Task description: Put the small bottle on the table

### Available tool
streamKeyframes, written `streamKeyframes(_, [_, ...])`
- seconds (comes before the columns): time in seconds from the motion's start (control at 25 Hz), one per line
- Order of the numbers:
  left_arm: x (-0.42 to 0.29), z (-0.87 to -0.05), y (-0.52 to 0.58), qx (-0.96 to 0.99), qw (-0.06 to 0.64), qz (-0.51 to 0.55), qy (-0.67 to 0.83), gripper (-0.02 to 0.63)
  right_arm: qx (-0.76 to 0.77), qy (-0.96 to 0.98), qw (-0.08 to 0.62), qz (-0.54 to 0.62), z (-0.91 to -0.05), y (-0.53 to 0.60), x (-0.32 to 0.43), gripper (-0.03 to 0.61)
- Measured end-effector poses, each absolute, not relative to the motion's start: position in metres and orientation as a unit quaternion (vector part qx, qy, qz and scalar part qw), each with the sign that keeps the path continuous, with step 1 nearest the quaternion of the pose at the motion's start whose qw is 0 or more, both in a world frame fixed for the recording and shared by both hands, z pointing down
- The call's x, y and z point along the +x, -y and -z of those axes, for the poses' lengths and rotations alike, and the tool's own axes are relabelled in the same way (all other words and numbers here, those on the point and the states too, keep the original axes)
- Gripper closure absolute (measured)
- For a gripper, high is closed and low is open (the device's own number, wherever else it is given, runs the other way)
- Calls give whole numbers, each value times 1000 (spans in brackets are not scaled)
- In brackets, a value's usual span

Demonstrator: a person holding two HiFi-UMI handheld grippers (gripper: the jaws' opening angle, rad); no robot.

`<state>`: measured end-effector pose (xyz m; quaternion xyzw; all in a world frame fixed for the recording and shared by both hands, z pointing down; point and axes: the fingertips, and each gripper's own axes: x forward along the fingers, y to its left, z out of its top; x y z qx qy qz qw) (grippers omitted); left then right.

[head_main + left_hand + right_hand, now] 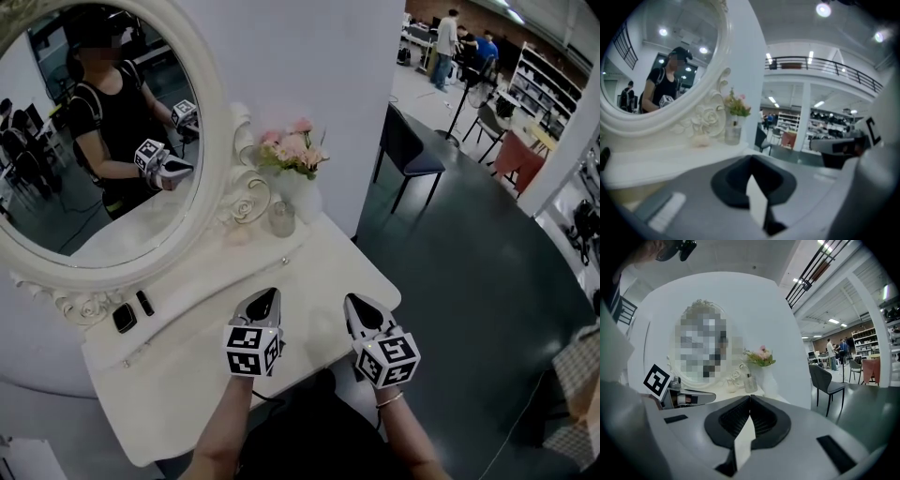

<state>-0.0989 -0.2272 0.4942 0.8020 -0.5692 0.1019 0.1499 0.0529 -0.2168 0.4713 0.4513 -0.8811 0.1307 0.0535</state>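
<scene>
A small clear glass bottle (pixel 281 218) stands upright on the white vanity table (pixel 197 366), at the back beside the white vase of pink flowers (pixel 298 159). It also shows in the left gripper view (pixel 733 132) and the right gripper view (pixel 750 383). My left gripper (pixel 269 297) hovers over the table's front part, jaws shut and empty (pixel 751 161). My right gripper (pixel 355 303) is beside it near the table's right front edge, also shut with nothing in it (pixel 750 399). Both are well short of the bottle.
A large oval mirror (pixel 220 112) in an ornate white frame stands behind the table. Two small black items (pixel 124 318) (pixel 145 302) lie at the left under it. A dark chair (pixel 405 150) stands on the floor to the right. People stand far back.
</scene>
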Motion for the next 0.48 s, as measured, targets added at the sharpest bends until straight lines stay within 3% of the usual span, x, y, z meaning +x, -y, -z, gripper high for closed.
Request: streamKeyframes(0.48, [-107,-491,230,801,153,-96,571,606,449,883,69,-119,-474,218,45,575])
